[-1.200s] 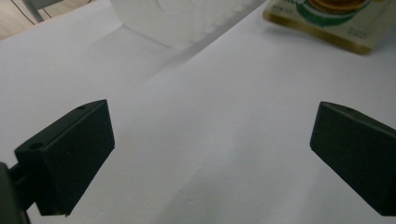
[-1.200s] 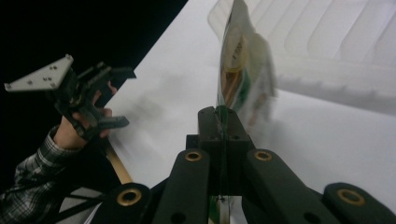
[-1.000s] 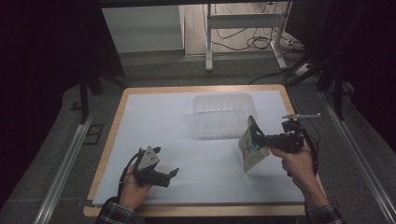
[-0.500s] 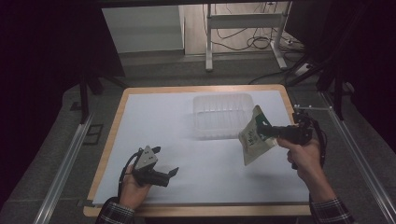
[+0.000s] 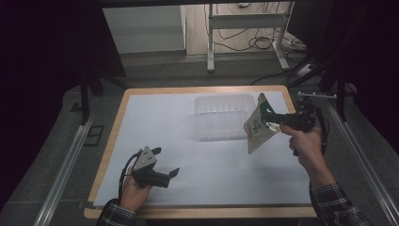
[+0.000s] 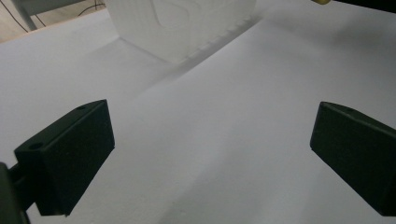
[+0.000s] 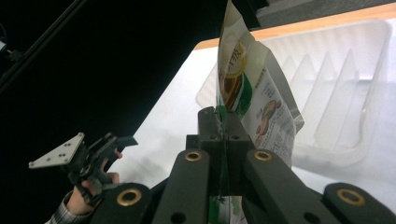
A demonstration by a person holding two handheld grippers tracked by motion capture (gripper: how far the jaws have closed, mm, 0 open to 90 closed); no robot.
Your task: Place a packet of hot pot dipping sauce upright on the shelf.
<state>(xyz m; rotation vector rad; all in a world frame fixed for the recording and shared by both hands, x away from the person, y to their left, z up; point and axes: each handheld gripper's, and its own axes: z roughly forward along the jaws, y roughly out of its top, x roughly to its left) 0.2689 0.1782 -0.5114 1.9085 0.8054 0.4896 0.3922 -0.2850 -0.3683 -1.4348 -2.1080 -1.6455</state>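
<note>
- Right claw (image 5: 269,117) pinches the snack pouch (image 5: 258,127) by its edge, beside the clear tray (image 5: 221,115); a thin hold could slip.
- Left claw (image 5: 165,164) rests wide open, empty, on the tabletop (image 5: 155,117).

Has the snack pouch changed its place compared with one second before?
Yes. The snack pouch, gripped by the right tongs, has risen off the white sheet and now hangs beside the right end of the clear plastic tray.
</note>
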